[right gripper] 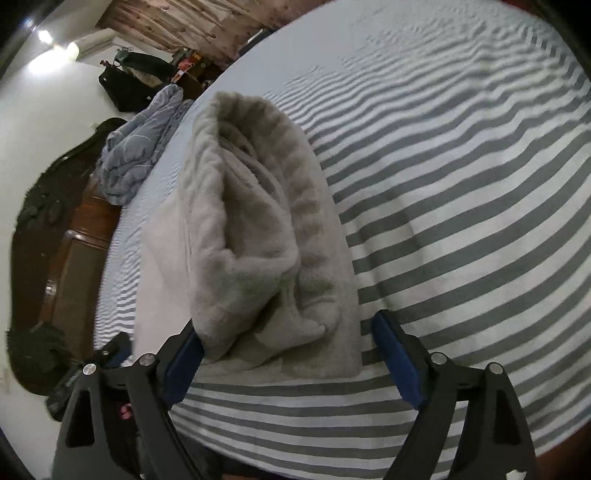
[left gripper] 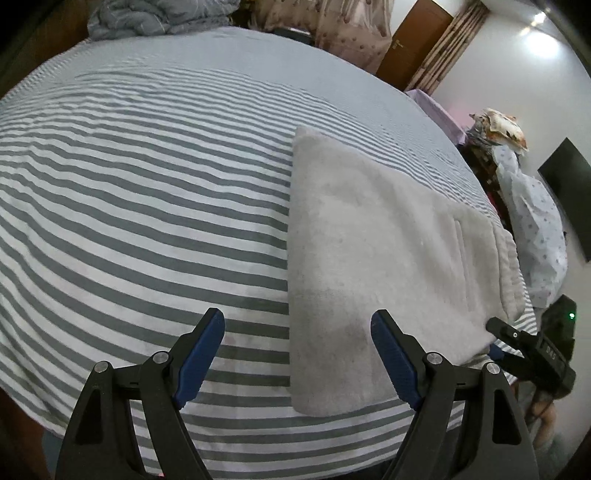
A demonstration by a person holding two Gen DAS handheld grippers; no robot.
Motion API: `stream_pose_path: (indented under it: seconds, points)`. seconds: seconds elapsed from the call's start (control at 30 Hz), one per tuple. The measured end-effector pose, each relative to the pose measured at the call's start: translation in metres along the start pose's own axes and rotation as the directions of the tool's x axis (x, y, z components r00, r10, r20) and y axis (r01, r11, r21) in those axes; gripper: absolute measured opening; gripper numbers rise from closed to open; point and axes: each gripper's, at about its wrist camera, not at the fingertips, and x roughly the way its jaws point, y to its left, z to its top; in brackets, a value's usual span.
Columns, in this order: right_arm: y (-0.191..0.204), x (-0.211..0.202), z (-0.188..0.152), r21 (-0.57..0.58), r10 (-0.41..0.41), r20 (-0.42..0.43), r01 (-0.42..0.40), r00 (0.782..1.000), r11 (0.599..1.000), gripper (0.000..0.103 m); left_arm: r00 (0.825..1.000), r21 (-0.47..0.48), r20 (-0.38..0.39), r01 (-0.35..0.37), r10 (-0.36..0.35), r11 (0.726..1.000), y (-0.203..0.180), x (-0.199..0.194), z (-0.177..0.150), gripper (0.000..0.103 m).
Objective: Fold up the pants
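The pants are pale grey fleece, lying as a flat folded strip on the striped bed sheet. My left gripper hovers open above the strip's near left edge, holding nothing. In the right wrist view the pants have their near end heaped in a loose, ribbed fold. My right gripper is open around that heap. The fleece drapes over its left fingertip, and the right finger stands apart from the cloth. The right gripper also shows at the bed's right edge in the left wrist view.
A crumpled blue-grey quilt lies at the head of the bed. Dark wooden furniture stands beside the bed. A pile of patterned clothes hangs past the bed's right edge. Striped sheet spreads wide to the left of the pants.
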Motion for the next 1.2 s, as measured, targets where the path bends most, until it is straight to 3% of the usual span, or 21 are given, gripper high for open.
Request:
stream_pose_path:
  seconds: [0.23, 0.4, 0.67, 0.8, 0.93, 1.03, 1.2]
  points:
    - [-0.005, 0.011, 0.013, -0.037, 0.083, -0.078, -0.086, 0.993, 0.996, 0.089, 0.986, -0.099, -0.081, 0.138, -0.147, 0.985, 0.012, 0.022, 0.007, 0.082]
    - [-0.011, 0.018, 0.020, -0.051, 0.210, -0.129, -0.218, 0.969, 0.975, 0.086, 0.980, -0.124, -0.082, 0.171, -0.182, 0.977, 0.018, 0.035, 0.016, 0.082]
    - [-0.015, 0.037, 0.031, -0.057, 0.312, -0.127, -0.321, 0.941, 0.945, 0.084, 0.978, -0.064, -0.082, 0.188, -0.193, 0.980, 0.009, 0.051, 0.035, 0.082]
    - [0.001, 0.053, 0.046, -0.080, 0.295, -0.131, -0.307, 0.946, 0.948, 0.084, 0.974, -0.064, -0.083, 0.208, -0.213, 0.976, 0.002, 0.063, 0.043, 0.081]
    - [0.004, 0.063, 0.051, -0.077, 0.269, -0.141, -0.281, 0.953, 0.957, 0.081, 0.983, 0.010, -0.074, 0.167, -0.166, 0.986, -0.010, 0.067, 0.040, 0.072]
    - [0.004, 0.064, 0.049, -0.078, 0.245, -0.146, -0.258, 0.958, 0.963, 0.079, 0.982, 0.009, -0.072, 0.175, -0.174, 0.984, -0.009, 0.066, 0.041, 0.062]
    - [0.007, 0.058, 0.047, -0.030, 0.186, -0.114, -0.190, 0.976, 0.981, 0.059, 0.978, -0.028, -0.067, 0.195, -0.196, 0.980, -0.004, 0.060, 0.045, 0.041]
